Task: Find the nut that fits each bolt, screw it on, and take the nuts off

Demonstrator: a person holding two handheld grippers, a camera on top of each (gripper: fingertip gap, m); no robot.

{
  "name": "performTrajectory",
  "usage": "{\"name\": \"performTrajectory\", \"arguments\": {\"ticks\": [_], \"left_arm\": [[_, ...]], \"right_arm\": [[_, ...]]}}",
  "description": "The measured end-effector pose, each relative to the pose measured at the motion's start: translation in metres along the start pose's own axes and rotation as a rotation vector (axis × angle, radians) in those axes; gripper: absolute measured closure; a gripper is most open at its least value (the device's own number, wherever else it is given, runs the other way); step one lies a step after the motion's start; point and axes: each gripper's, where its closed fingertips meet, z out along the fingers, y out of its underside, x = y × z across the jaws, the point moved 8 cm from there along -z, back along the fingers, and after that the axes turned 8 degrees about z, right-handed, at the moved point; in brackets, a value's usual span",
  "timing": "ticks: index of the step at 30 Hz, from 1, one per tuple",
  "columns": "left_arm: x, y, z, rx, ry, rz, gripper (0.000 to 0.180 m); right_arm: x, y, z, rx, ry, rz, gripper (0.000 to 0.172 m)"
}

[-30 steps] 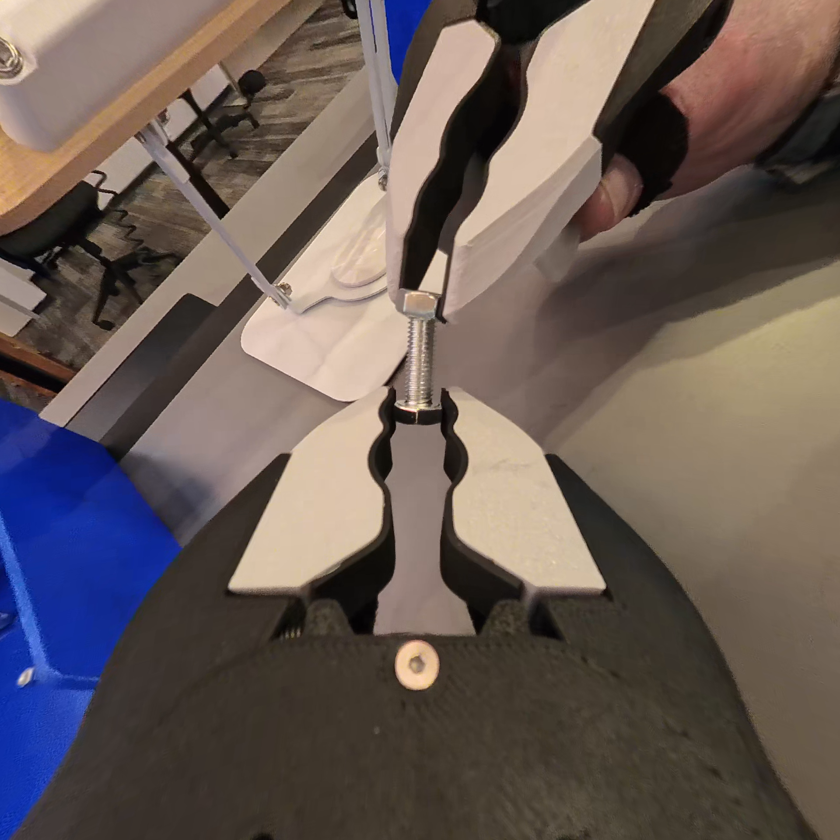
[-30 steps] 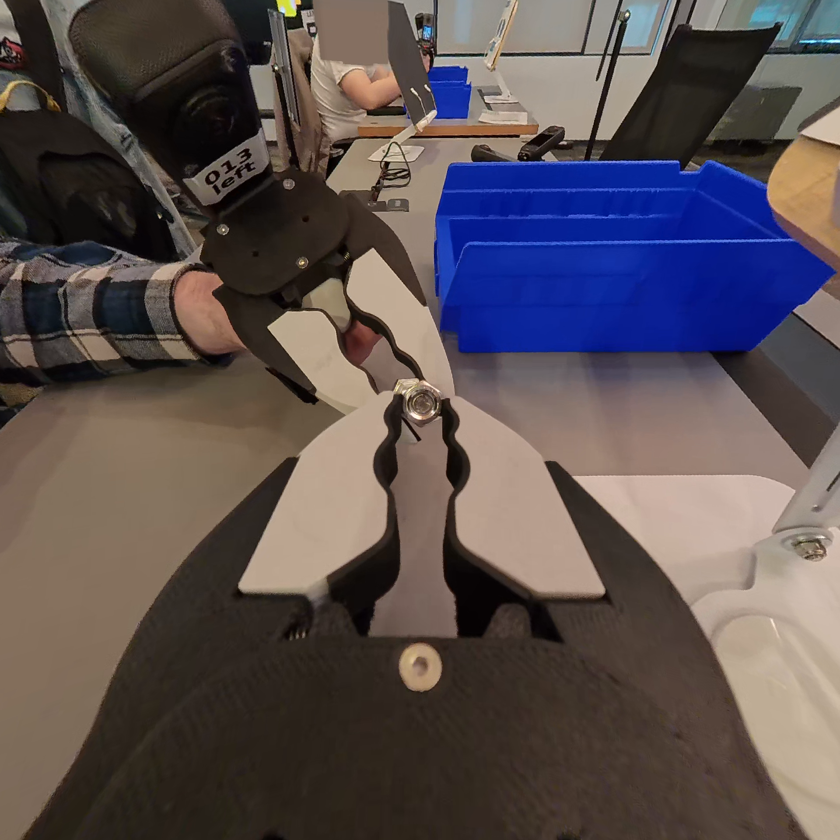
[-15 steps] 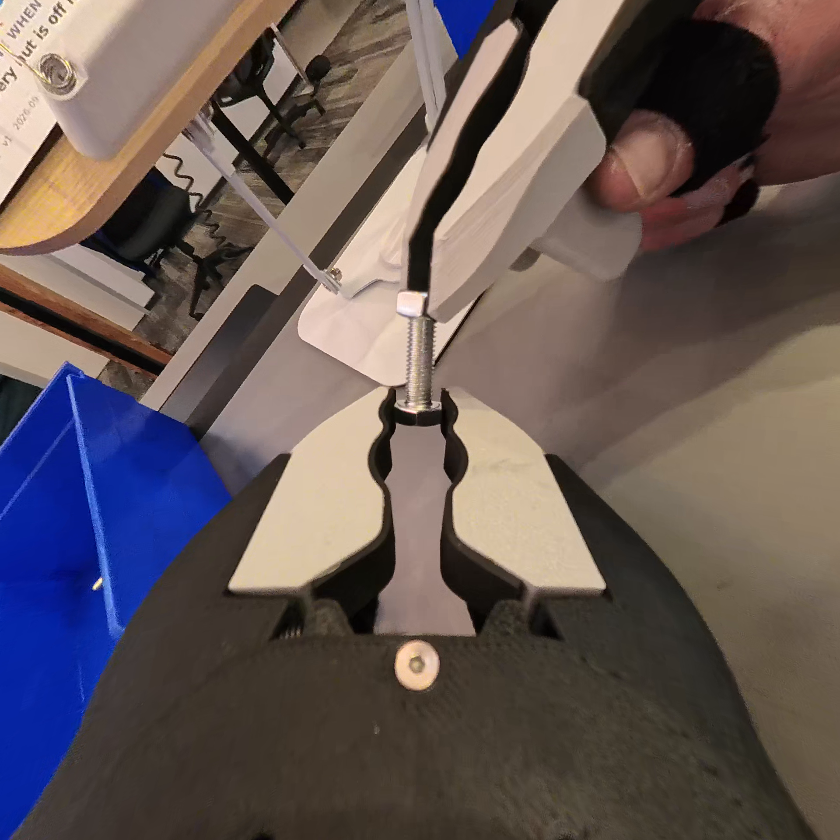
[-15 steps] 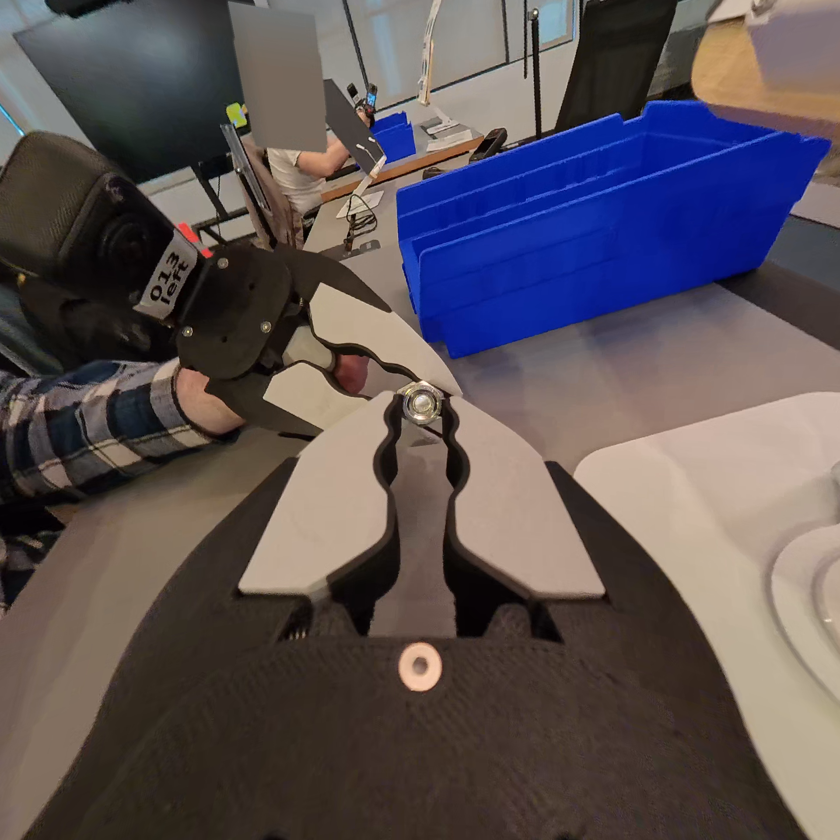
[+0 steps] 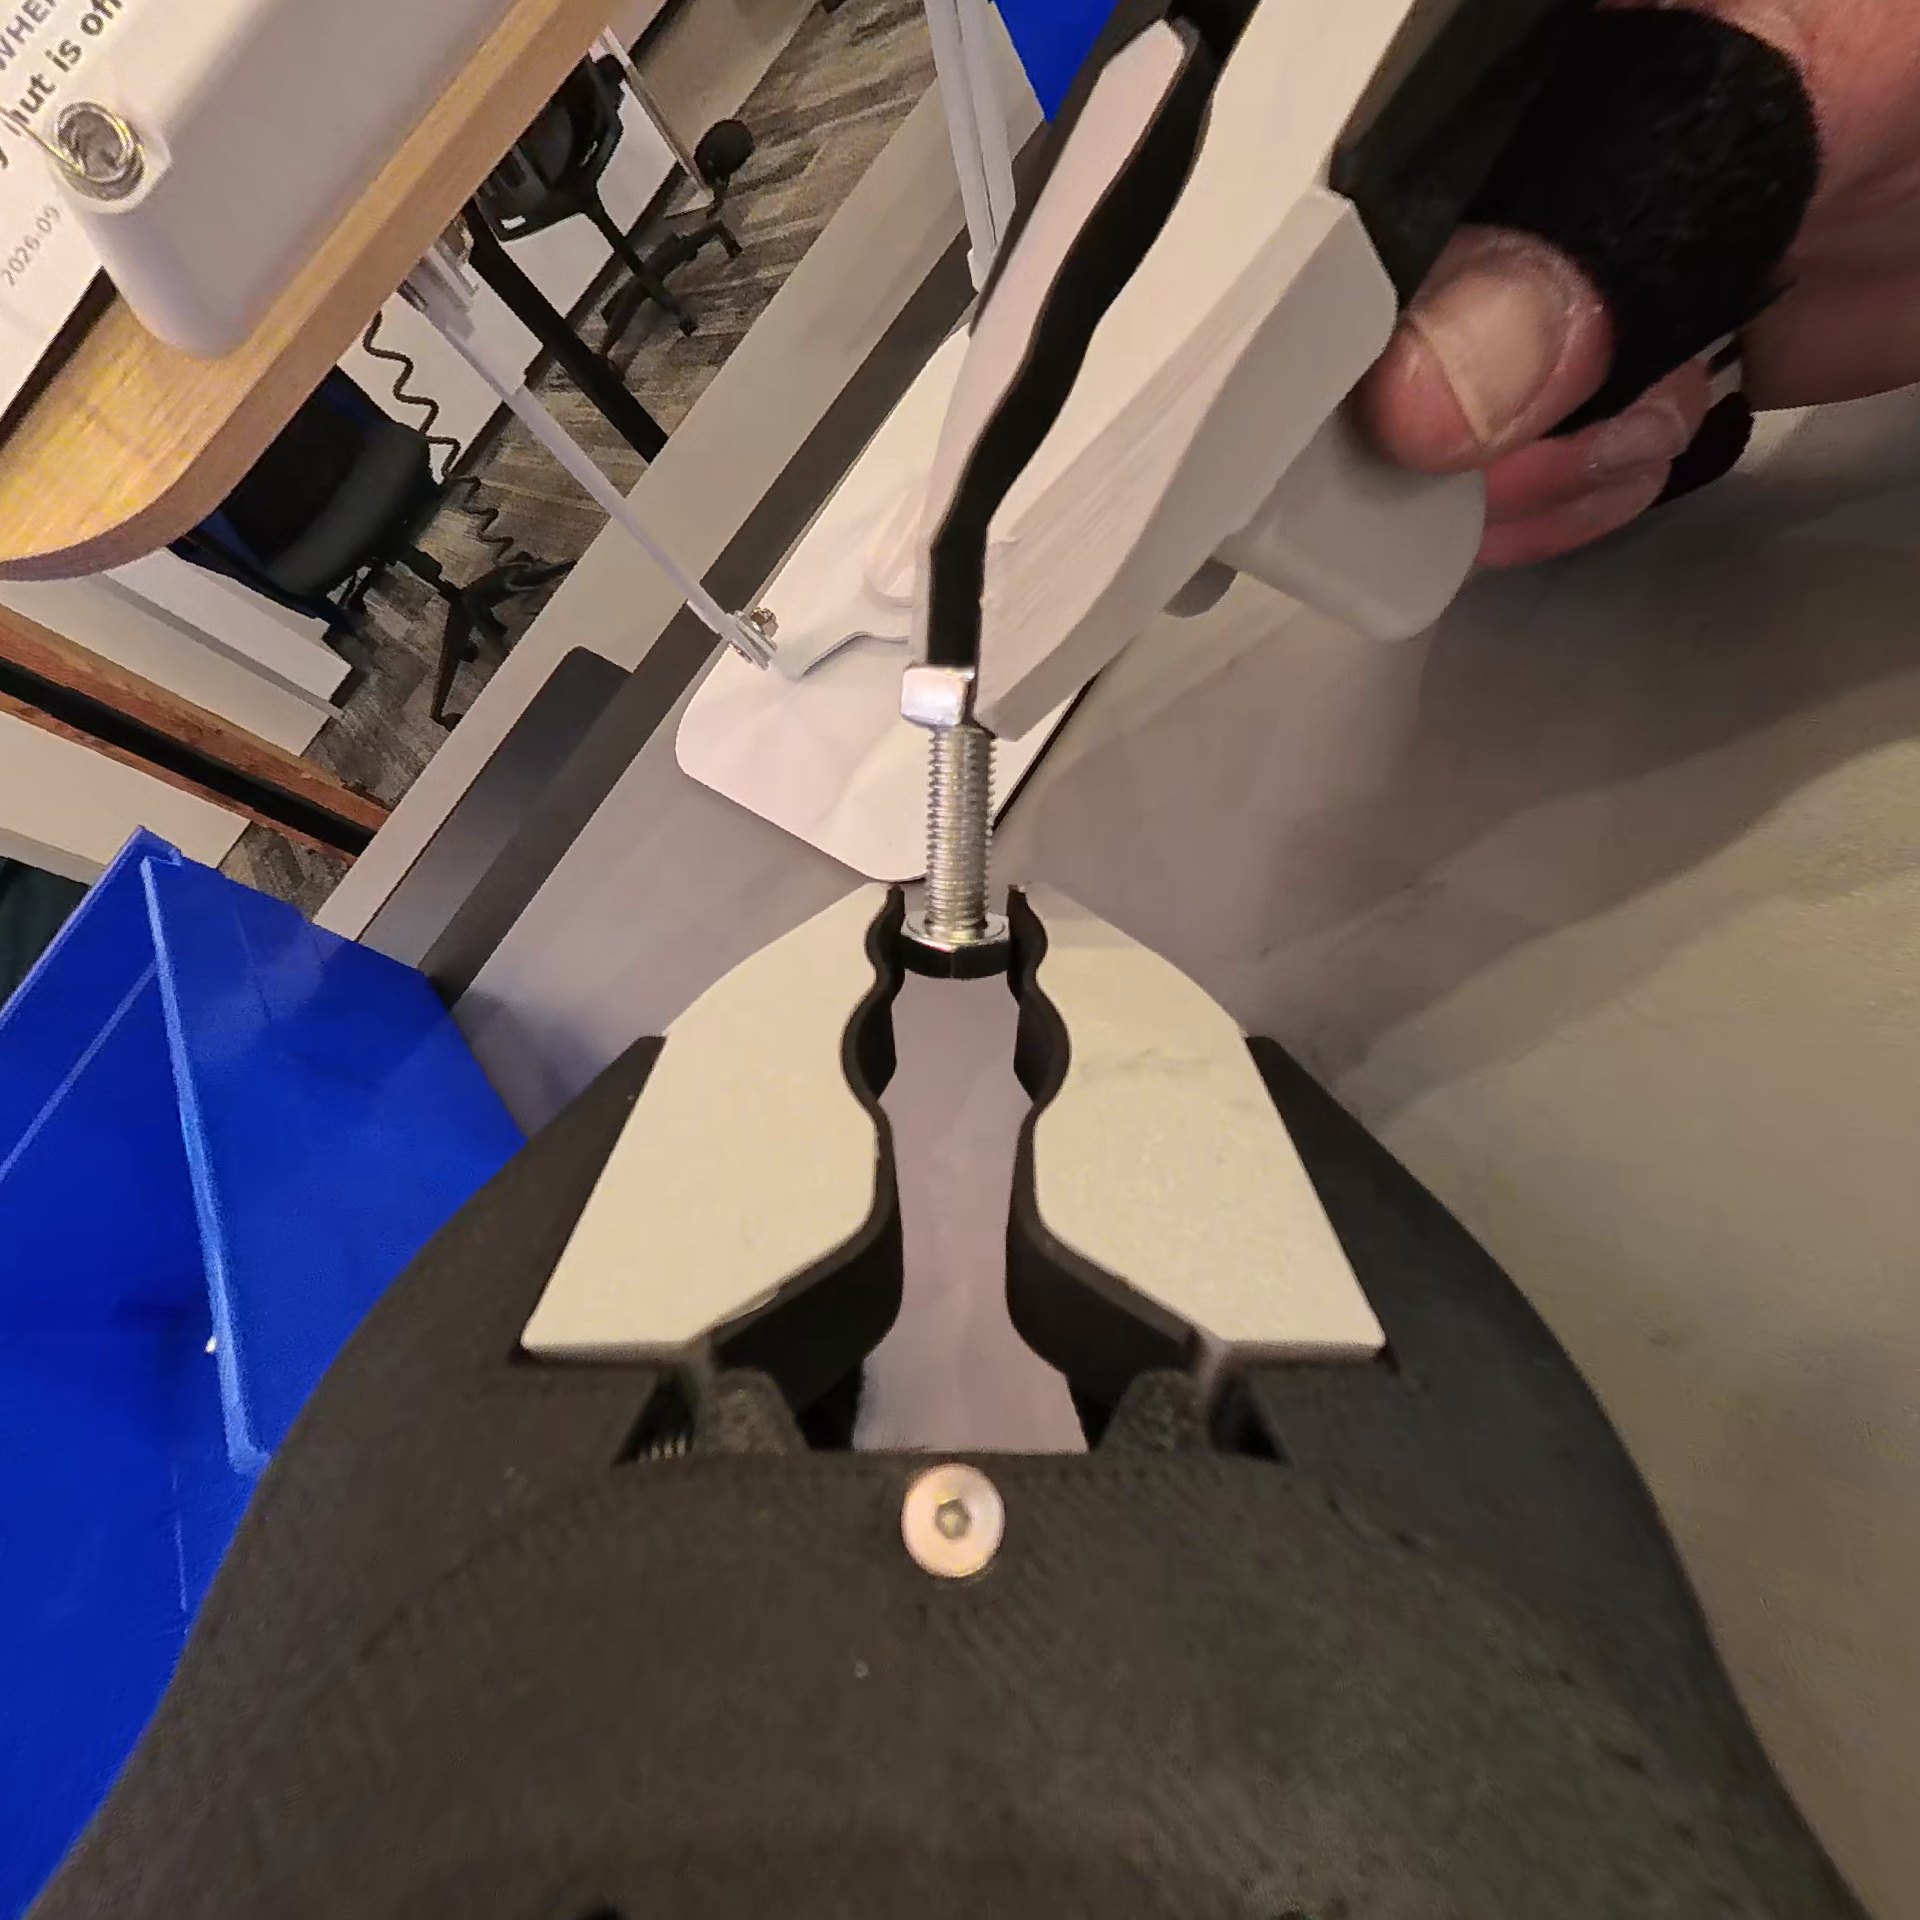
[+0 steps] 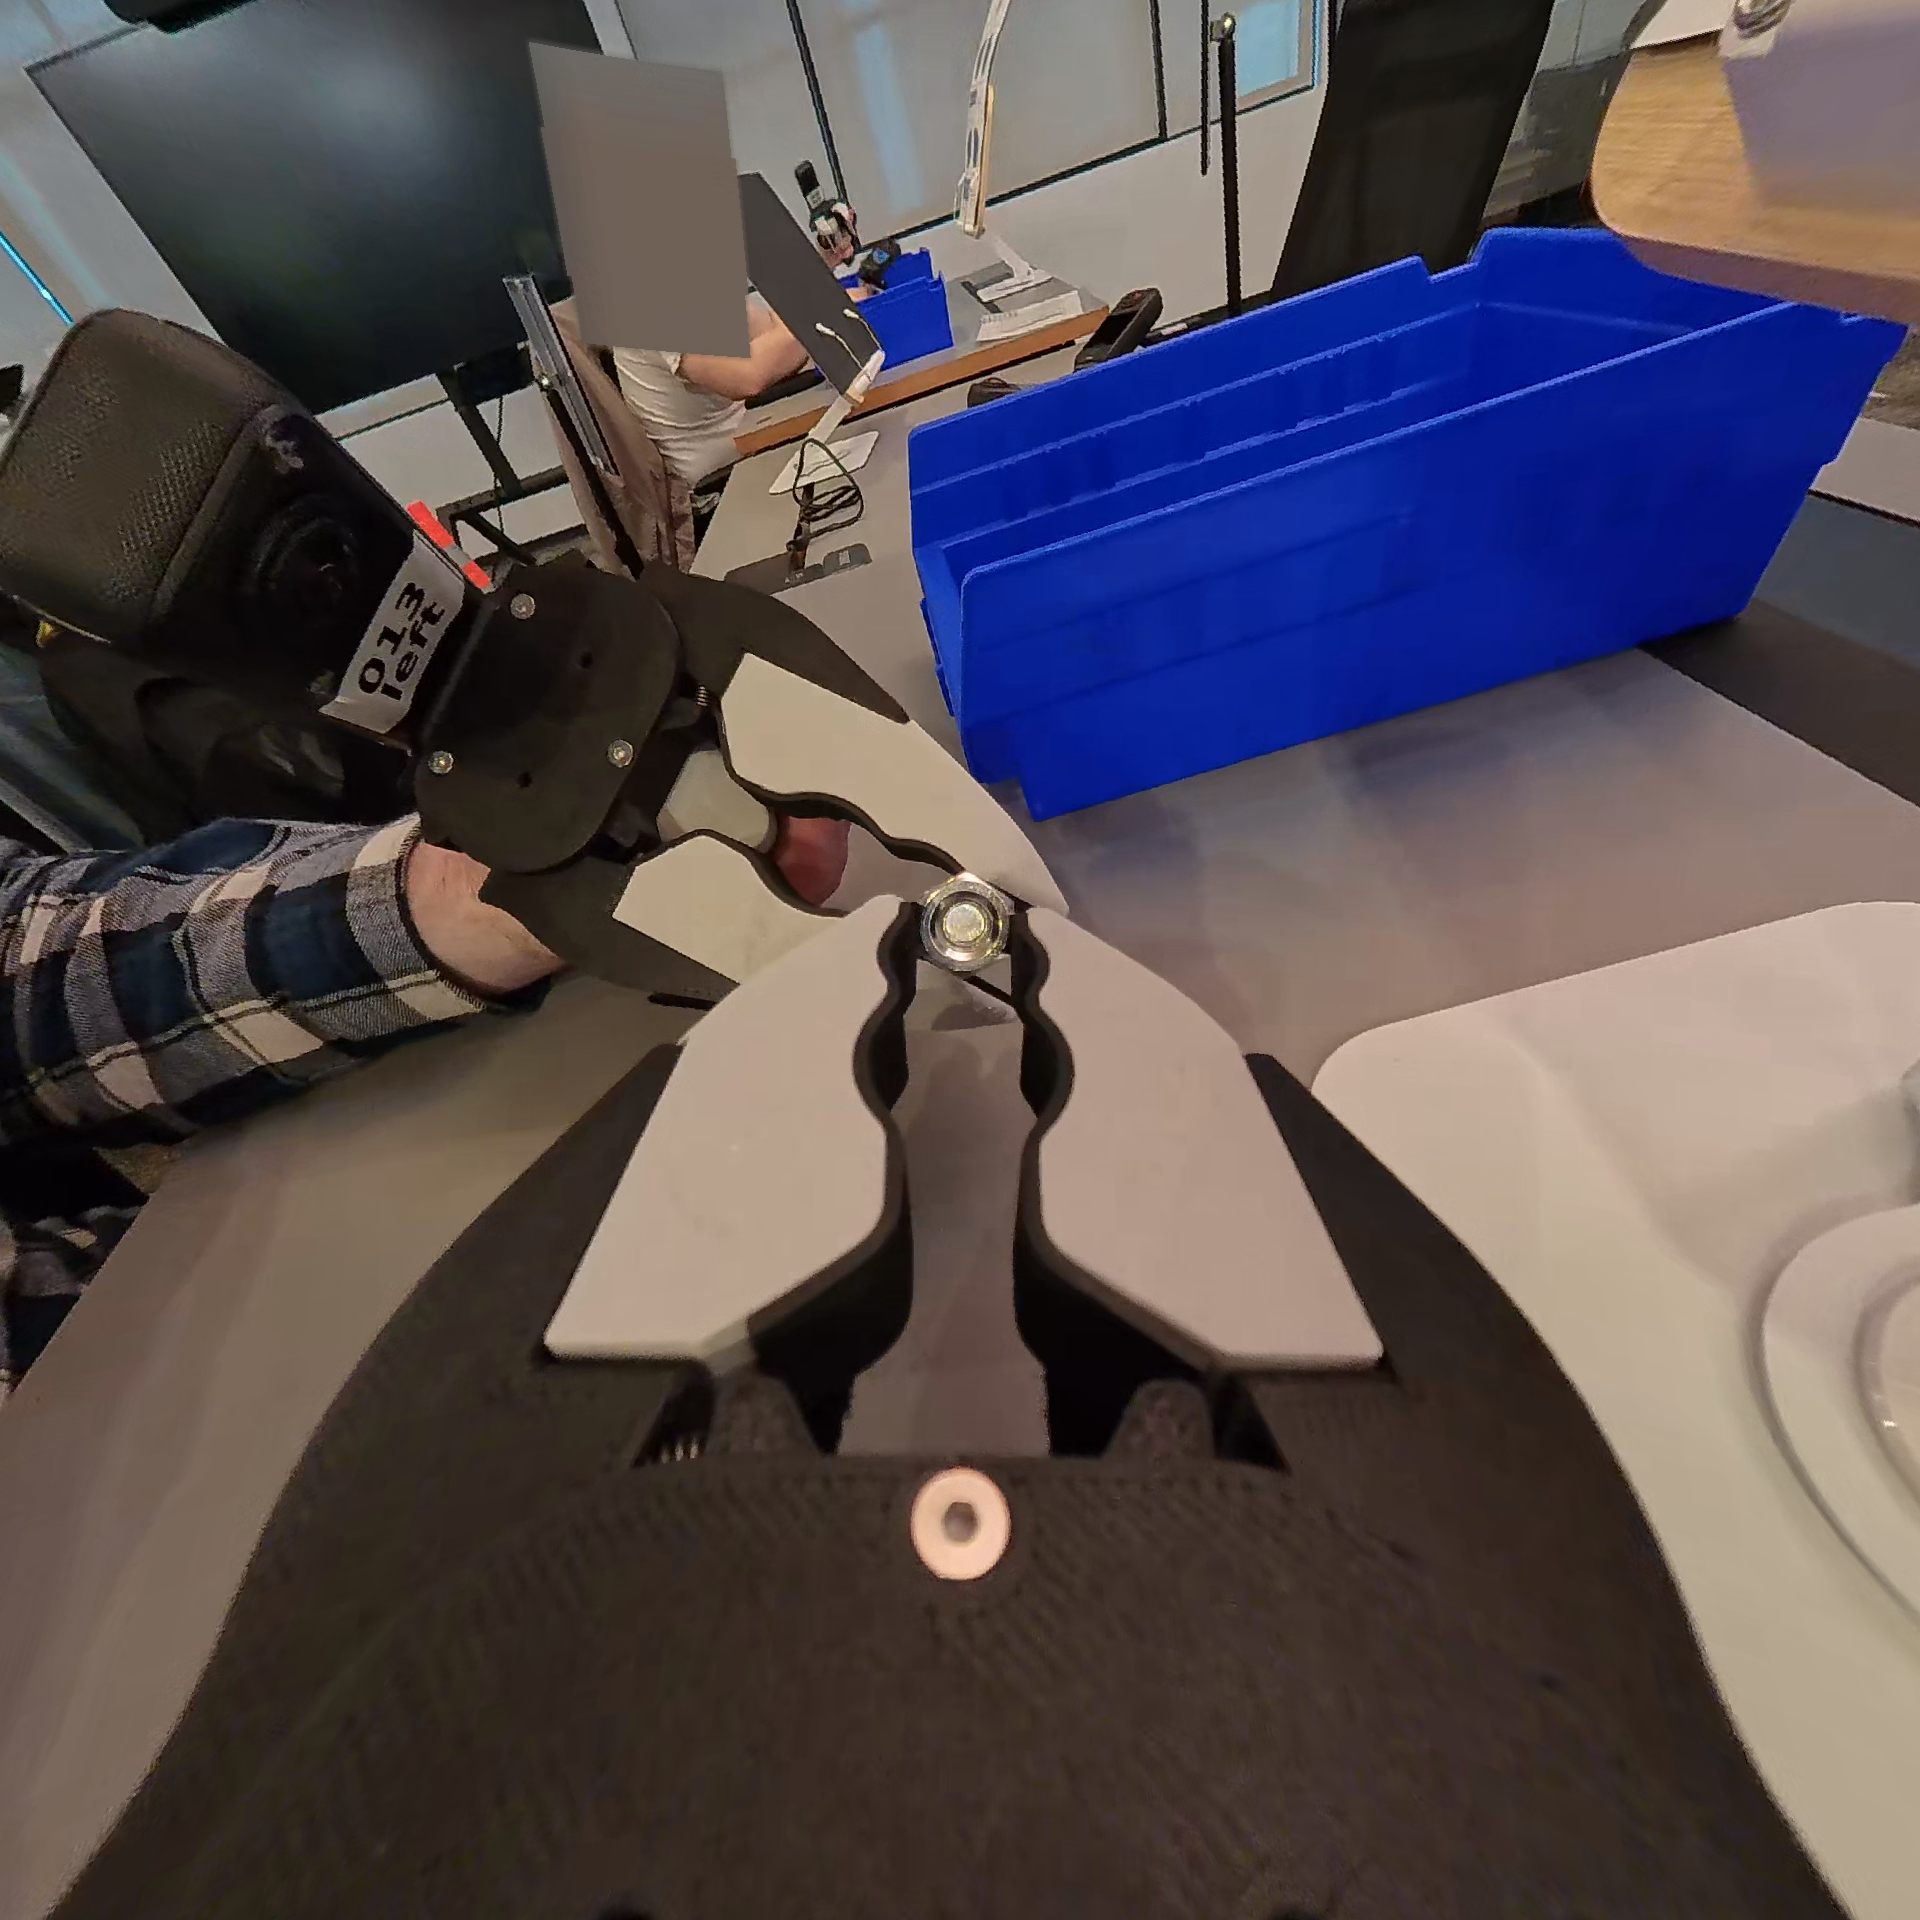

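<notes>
Bolt (image 5: 958, 821): bright zinc-coloured steel with a finely threaded shank and a faceted head, held in the air above the grey table (image 6: 1351, 883) between the two grippers. The left gripper (image 5: 951, 935) has its narrow jaws pressed on a thin hex nut (image 5: 951, 940) that sits on the near end of the thread. Its fingers (image 5: 748, 1143) are flat pale plates edged with wavy black rubber, set in a rough, grainy black body. The right gripper (image 6: 964, 935) clamps the bolt's head, its jaws parted only by that width.

The left wrist view shows the shank side-on, the whole thread from nut to head, and a thumb (image 5: 1496, 353) in a black fabric sleeve on the right gripper's trigger. The right wrist view looks at the bolt end-on, so only a shiny hexagon with a round centre appears; the thread and the nut are hidden behind it. That view alone shows the smooth blue plastic bin (image 6: 1403, 540) far across the table, the plaid sleeve (image 6: 187, 966) at left, and a matte white tray (image 6: 1558, 1143) at right.
</notes>
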Motion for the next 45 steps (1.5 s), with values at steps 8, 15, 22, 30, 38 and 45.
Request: {"name": "performTrajectory", "arguments": {"ticks": [8, 15, 22, 30, 38, 45], "left_arm": [[0.002, -0.001, 0.002, 0.001, 0.015, 0.002, 0.162], [0.002, 0.0, 0.002, 0.001, 0.034, -0.006, 0.162], [0.002, 0.003, -0.001, 0.044, 0.143, -0.046, 0.162], [0.002, 0.0, -0.003, 0.019, 0.052, 0.027, 0.162], [0.003, -0.001, -0.004, 0.036, 0.021, 0.036, 0.162], [0.007, -0.005, -0.003, 0.05, 0.024, 0.059, 0.162]], "right_arm": [[-0.001, 0.001, 0.001, -0.003, -0.008, -0.01, 0.154], [-0.002, 0.001, 0.001, -0.016, -0.001, -0.035, 0.154], [-0.011, -0.001, 0.002, -0.081, -0.012, -0.161, 0.154], [-0.011, -0.001, 0.002, -0.048, -0.005, -0.128, 0.154], [-0.028, -0.001, 0.005, -0.027, 0.085, -0.23, 0.154], [-0.042, 0.002, 0.01, -0.048, 0.093, -0.302, 0.154]]}}
